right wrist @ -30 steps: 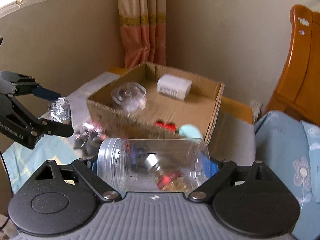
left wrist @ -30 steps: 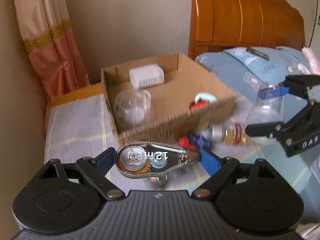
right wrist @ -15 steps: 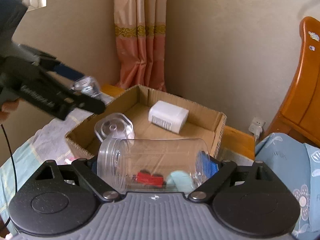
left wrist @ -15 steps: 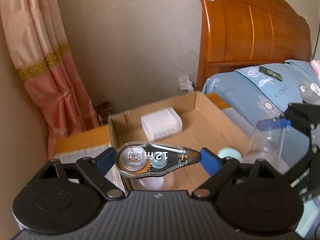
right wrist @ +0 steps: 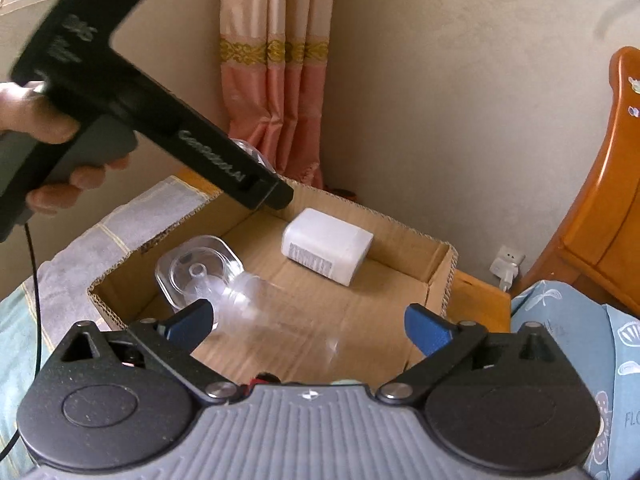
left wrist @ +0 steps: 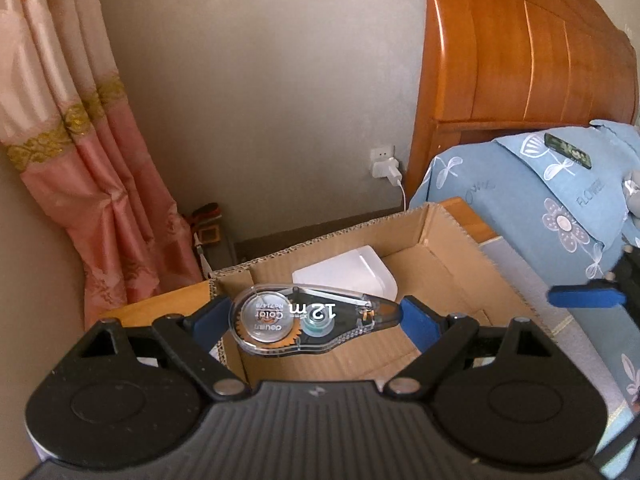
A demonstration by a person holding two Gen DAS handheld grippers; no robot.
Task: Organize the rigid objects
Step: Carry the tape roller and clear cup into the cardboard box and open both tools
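Observation:
My left gripper (left wrist: 314, 316) is shut on a clear correction tape dispenser (left wrist: 308, 320) marked "12 m" and holds it above the near left corner of the open cardboard box (left wrist: 436, 276). My right gripper (right wrist: 308, 324) is open above the same box (right wrist: 448, 268). A clear plastic jar (right wrist: 276, 316), blurred, lies tilted between and below its fingers, loose over the box floor. A white plastic case (right wrist: 328, 244) and a clear square container (right wrist: 198, 268) lie inside the box.
The box sits on a cloth-covered surface (right wrist: 132, 216) beside a wooden bed headboard (left wrist: 528, 52) and a blue flowered pillow (left wrist: 552, 200). A pink curtain (left wrist: 80, 160) hangs at the left. The left gripper's body (right wrist: 168, 136) reaches over the box's far left corner.
Both grippers moved forward over the box. The right gripper opened and let go of the clear jar, which has tipped down into the box. The left still holds the tape dispenser.

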